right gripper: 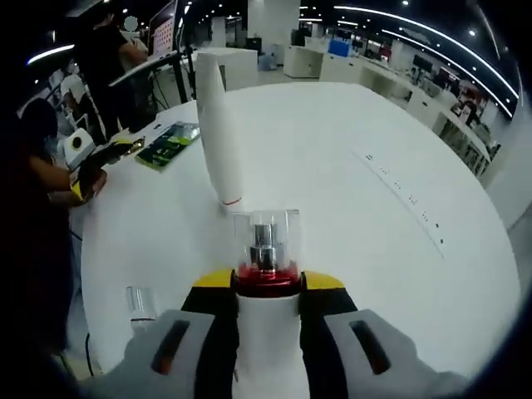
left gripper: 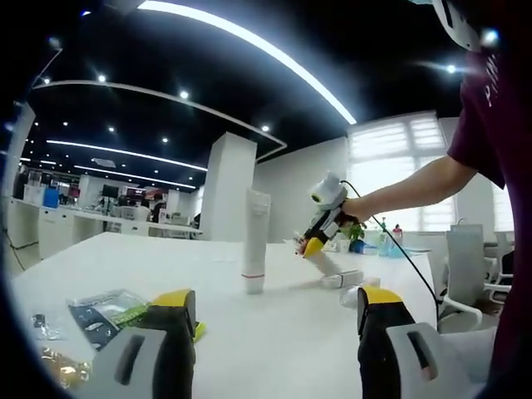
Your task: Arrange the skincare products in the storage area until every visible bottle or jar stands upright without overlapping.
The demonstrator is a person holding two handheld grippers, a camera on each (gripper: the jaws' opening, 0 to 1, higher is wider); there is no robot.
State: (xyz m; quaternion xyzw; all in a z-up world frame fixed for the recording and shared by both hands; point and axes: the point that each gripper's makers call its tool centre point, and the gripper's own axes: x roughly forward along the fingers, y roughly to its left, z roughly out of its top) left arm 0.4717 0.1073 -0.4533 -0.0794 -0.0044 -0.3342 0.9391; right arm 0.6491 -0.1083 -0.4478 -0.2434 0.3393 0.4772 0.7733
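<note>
A tall white tube [left gripper: 256, 241] [right gripper: 218, 133] stands upright on its cap in the middle of the white table [right gripper: 374, 125]. My right gripper [right gripper: 266, 281] is shut on a white bottle [right gripper: 268, 332] with a red collar and a clear top [right gripper: 266, 237], which points away from me towards the tube. In the left gripper view that right gripper [left gripper: 309, 243] hangs just right of the tube, low over the table, in a person's hand. My left gripper [left gripper: 277, 296] is open near the table edge with nothing between its jaws; it also appears in the right gripper view [right gripper: 112, 151].
Green and dark sachets [left gripper: 108, 312] [right gripper: 170, 133] lie by the left gripper, with small foil packets [left gripper: 60, 366] nearer the edge. A small clear cap [right gripper: 140, 301] rests on the table. A white chair [left gripper: 465, 266] stands at the far side. People stand in the background.
</note>
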